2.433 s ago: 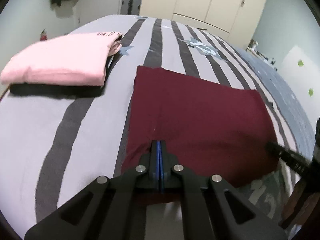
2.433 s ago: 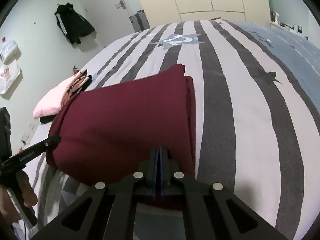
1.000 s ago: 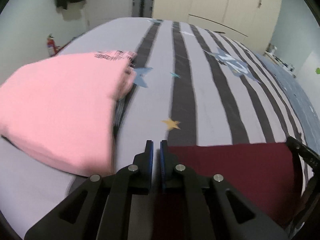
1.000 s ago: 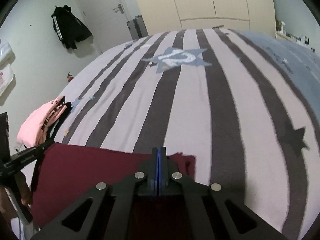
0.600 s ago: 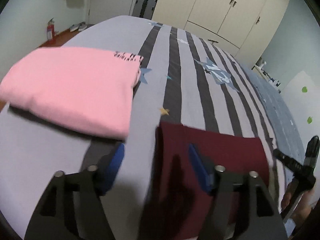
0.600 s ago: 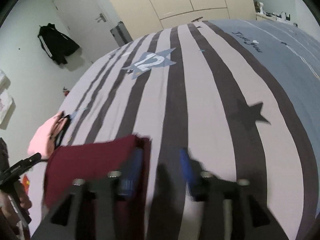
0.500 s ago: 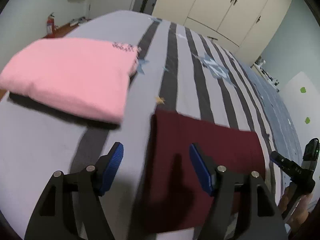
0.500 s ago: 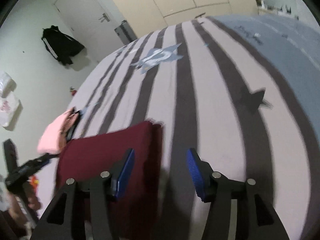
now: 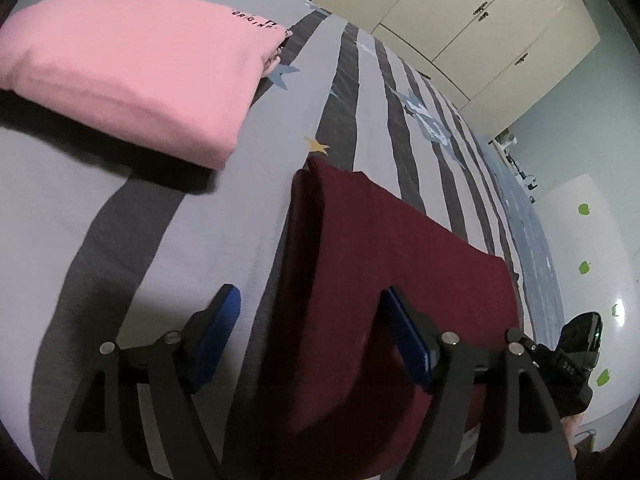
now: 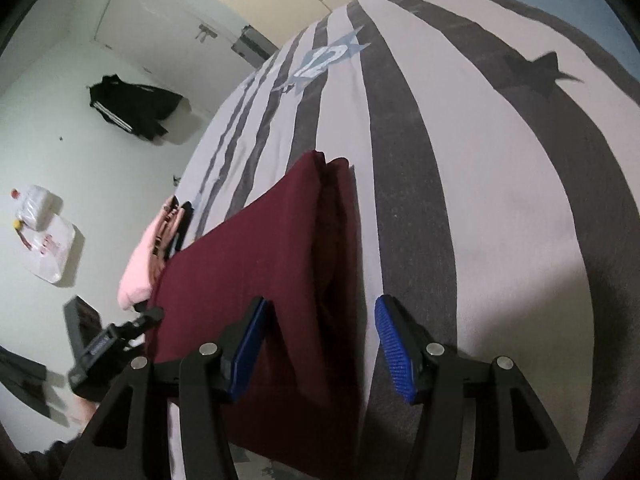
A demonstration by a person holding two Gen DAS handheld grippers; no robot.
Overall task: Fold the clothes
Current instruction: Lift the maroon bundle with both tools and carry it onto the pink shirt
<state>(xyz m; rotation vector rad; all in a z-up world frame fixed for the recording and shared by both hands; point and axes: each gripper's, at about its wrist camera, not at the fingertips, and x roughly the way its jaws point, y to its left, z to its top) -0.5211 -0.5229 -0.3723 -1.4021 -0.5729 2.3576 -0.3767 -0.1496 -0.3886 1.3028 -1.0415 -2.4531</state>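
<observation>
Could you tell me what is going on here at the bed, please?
A person is folding clothes on a striped bed with a tool in each hand. The maroon garment lies folded flat. The left tool and right tool have just been opening, and both now stand open above its near corners, gripping nothing. A folded pink garment lies beside it, apart.

Maroon garment [image 9: 384,264] lies folded flat into a rectangle on the striped bed cover [image 9: 132,216], near its front edge. The folded layers show along its far edge and at its side edges (the right side has a visible crease where a layer tucks under). Pink garment [image 9: 132,60] sits folded too, a thicker stack with black lettering near its far corner, apart from the maroon one, toward the bed's left edge.
</observation>
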